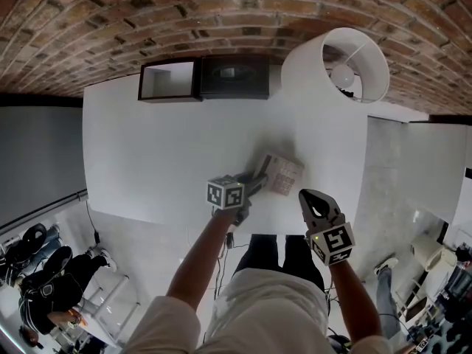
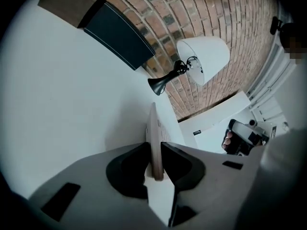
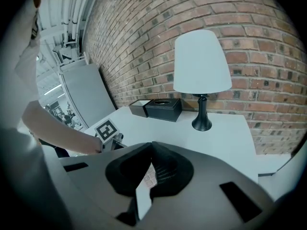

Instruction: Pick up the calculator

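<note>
Head view: a white worktop stands against a brick wall, and the beige calculator sits just right of the frame's centre, near the worktop's front edge. The left claw reaches in from the lower left and meets the calculator's near-left edge, with its marker cube just behind it. In the left gripper view the calculator shows edge-on between the two black pads, which are closed onto its thin sides, so this claw is clamped on the calculator. The calculator looks tilted against the worktop (whether its far edge is touching the surface cannot be told).

The right claw hangs right of and below the calculator in the head view, apart from it, over the worktop's front edge. In the right gripper view its jaw tips meet with nothing gripped between them.

At the top of the head view, along the wall, stand an open dark box with a white inside, a black tissue box touching it on the right, and further right a table lamp with a white shade. The person's two forearms enter from the bottom of the frame.
</note>
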The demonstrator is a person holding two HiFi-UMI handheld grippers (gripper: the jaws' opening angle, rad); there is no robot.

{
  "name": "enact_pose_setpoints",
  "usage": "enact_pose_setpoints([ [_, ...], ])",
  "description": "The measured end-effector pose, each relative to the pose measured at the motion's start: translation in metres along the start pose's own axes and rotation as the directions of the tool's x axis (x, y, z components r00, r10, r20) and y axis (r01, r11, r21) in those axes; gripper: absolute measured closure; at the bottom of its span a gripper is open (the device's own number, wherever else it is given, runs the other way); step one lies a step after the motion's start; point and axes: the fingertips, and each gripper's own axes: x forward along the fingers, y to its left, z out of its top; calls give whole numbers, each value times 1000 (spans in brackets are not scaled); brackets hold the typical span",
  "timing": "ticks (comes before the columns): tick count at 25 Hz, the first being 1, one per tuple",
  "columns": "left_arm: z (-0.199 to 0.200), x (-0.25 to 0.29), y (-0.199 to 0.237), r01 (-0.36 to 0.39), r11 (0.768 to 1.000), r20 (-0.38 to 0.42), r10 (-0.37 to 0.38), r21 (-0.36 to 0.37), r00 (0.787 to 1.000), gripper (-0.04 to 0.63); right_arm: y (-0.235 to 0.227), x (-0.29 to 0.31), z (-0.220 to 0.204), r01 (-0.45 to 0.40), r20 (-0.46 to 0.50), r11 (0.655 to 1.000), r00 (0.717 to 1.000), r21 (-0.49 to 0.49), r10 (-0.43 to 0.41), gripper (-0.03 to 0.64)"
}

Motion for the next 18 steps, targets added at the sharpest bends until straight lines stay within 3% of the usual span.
enact_pose_setpoints([
  [10,8,-18,-8,28,997,93,-21,-70,995,502,4,-10,6,18,13,1000,1000,-24,-17,604],
  [18,30,-55,-41,11,999,218,0,-52,976,502,8,-32,17,31,37,998,999,-60,-29,604],
])
